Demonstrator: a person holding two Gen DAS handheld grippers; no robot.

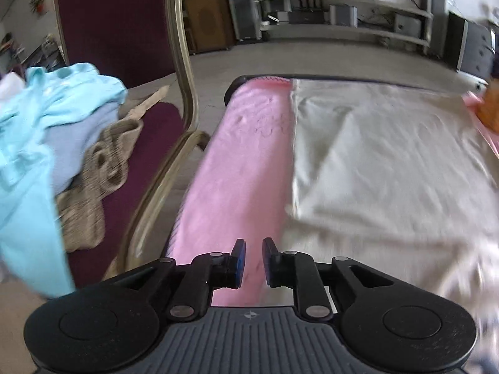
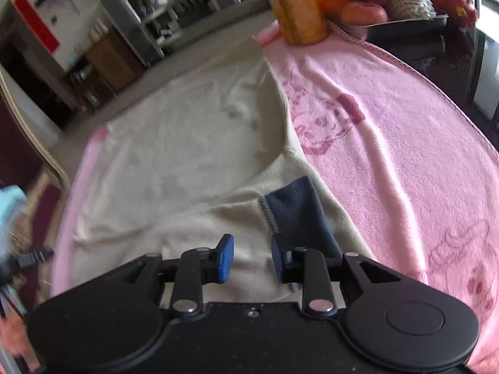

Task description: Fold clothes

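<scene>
A cream garment lies spread flat on a table covered by a pink towel. My left gripper hovers over the towel's bare strip beside the garment's left edge, jaws a little apart with nothing between them. In the right wrist view the cream garment shows a navy blue cuff-like piece with grey stitching, folded onto it. My right gripper stands open just above the cloth. Its right finger is at the near end of the navy piece, and no cloth is pinched.
A maroon chair with a pale frame stands left of the table, holding a pile of light blue clothes and a beige knit. An orange bottle and a fruit tray stand on the table's far right corner.
</scene>
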